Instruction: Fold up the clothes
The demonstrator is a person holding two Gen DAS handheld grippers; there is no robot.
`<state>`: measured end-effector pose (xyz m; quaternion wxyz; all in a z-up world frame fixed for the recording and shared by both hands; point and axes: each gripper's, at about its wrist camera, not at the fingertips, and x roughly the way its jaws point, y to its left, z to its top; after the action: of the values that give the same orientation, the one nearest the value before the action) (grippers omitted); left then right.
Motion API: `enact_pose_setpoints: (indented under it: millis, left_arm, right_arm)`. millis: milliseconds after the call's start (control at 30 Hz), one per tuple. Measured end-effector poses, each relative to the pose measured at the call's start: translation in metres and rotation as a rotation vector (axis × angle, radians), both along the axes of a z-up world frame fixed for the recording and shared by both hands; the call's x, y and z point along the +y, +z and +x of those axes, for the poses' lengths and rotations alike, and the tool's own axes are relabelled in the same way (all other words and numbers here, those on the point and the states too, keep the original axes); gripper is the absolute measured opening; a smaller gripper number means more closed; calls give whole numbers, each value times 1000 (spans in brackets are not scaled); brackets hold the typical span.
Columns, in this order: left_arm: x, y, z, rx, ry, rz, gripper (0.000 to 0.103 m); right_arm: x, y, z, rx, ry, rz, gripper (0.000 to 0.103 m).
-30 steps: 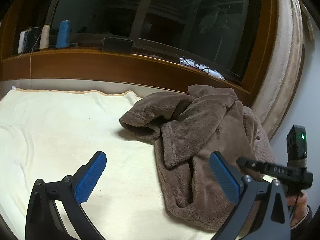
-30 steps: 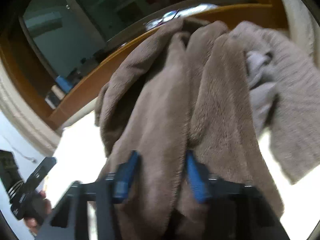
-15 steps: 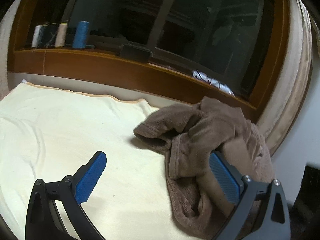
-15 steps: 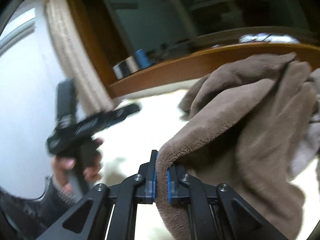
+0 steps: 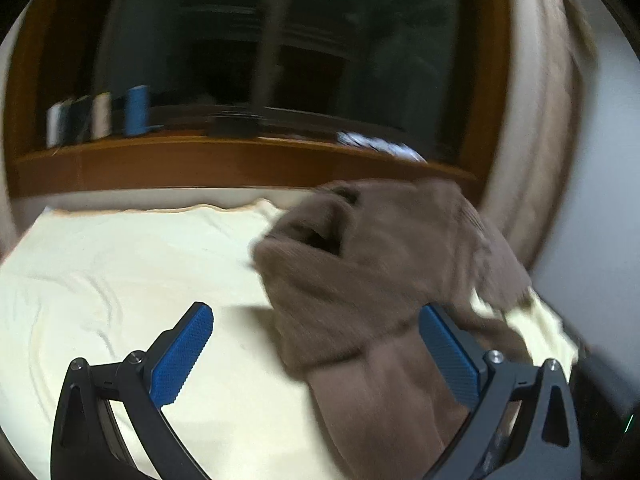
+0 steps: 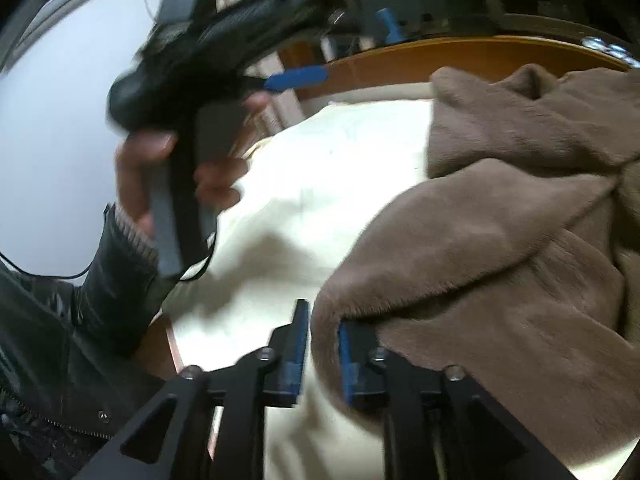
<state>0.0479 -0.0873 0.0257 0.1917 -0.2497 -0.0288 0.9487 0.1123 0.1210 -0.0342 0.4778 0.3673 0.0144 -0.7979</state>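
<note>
A brown fleece garment lies bunched on the right side of a cream blanket. My left gripper is open, with its blue pads wide apart above the blanket; the garment hangs between them near the right pad. In the right wrist view my right gripper is shut on a thick edge of the brown garment, which drapes off to the right. The left gripper shows there too, held in a hand at the upper left.
A wooden window sill runs behind the bed, with several thread spools on its left part. A beige curtain hangs at the right. The person's dark sleeve is at the left.
My right gripper has pulled the garment's edge lower and toward the bed's near side, and its jaws stand a little wider. The left gripper has moved closer to the garment; both views are motion-blurred.
</note>
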Motion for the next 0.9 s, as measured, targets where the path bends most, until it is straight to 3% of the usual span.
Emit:
enact_pose_setpoints:
  millis: [33,67,100,367,533,733,900]
  left_arm:
    - [9,-2,8,8,-38,-35,103]
    - [19,-5,16,15,-75,-68,103]
    - [27,-6,23,19,-103,-89,103]
    - [93,-14,66,38,-315,-161,103]
    - [140,-31,74,27,-354,-232,103]
    - [201,-54,78,-18,-366,-314,103]
    - [230,-70,62,-80,-335,-402,101]
  right_arm:
    - [8,2,4,2,-14,-17,62]
    - [17,4,9,3,-30,-36,92]
    - [29,8,16,4,-53,-65,95]
    - [143,26,50,18,-322,-158,95]
    - [209,28,40,6,-572,-337,95]
    - [249,28,48,16,-663,-434,95]
    - [250,19,49,15,-680,-452,95]
